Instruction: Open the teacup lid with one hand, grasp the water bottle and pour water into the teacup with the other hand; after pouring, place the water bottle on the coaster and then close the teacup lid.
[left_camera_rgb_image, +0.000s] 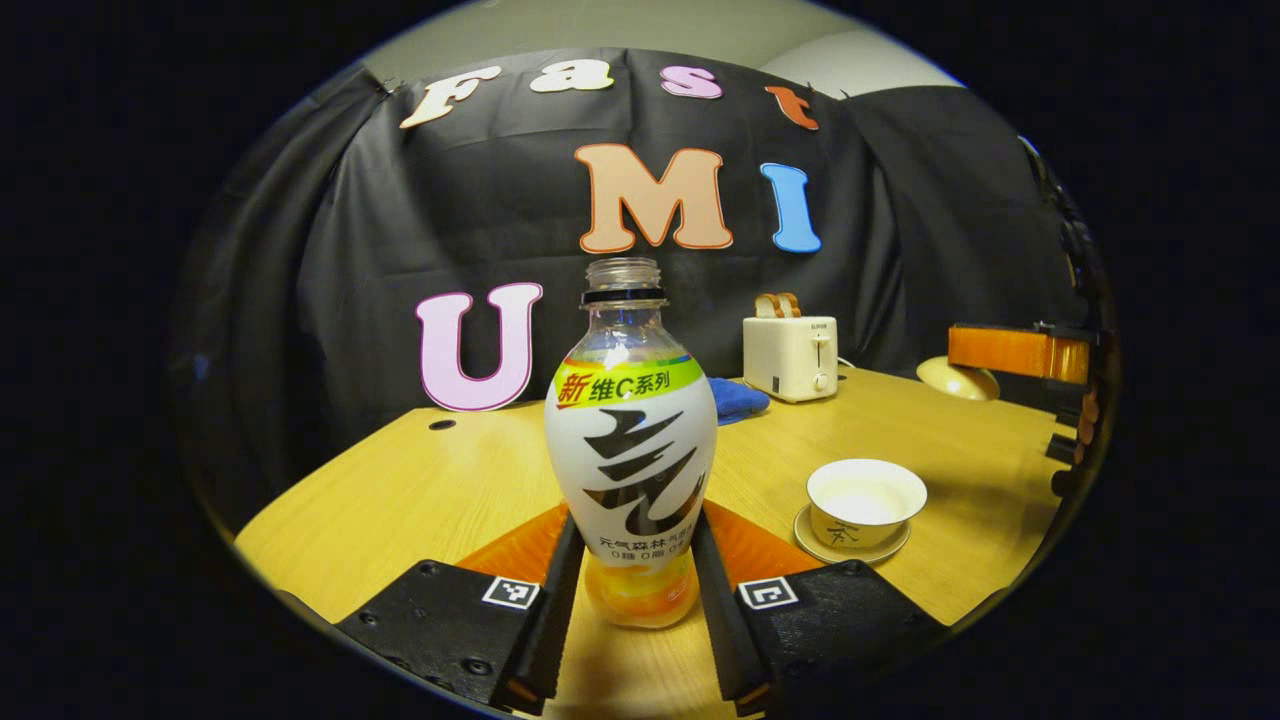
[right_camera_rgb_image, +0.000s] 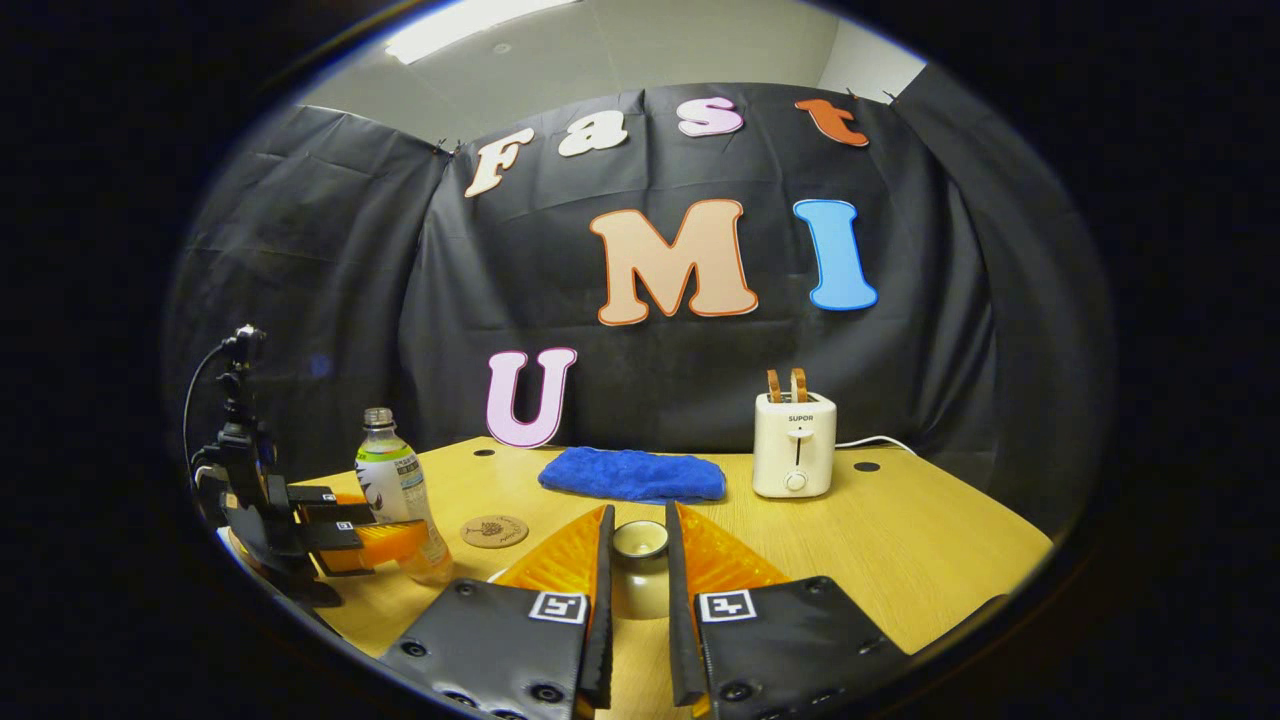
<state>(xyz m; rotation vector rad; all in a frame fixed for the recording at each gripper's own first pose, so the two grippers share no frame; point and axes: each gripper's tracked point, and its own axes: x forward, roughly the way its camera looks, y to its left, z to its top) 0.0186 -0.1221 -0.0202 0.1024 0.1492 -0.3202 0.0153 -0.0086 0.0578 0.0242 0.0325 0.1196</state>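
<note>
Left gripper (left_camera_rgb_image: 640, 590) jaws clamp an uncapped water bottle (left_camera_rgb_image: 631, 450), upright on the wooden surface (left_camera_rgb_image: 400, 490), white label, orange liquid low. Right gripper (right_camera_rgb_image: 637, 590) jaws pinch the teacup lid (right_camera_rgb_image: 640, 545). Farther right, the open white teacup (left_camera_rgb_image: 866, 500) sits on its saucer (left_camera_rgb_image: 850, 548); a round coaster (right_camera_rgb_image: 494, 531) lies beyond.

From my seat, the water bottle's (left_camera_rgb_image: 631, 450) lower flanks sit hidden behind the left gripper's (left_camera_rgb_image: 632, 590) fingers. In the right gripper view I see just the knob of the teacup lid (right_camera_rgb_image: 640, 540); its fingers cover the rest. The teacup's (left_camera_rgb_image: 866, 500) contents are too pale to judge. The right gripper (left_camera_rgb_image: 1020, 352) is cut off at the edge.
</note>
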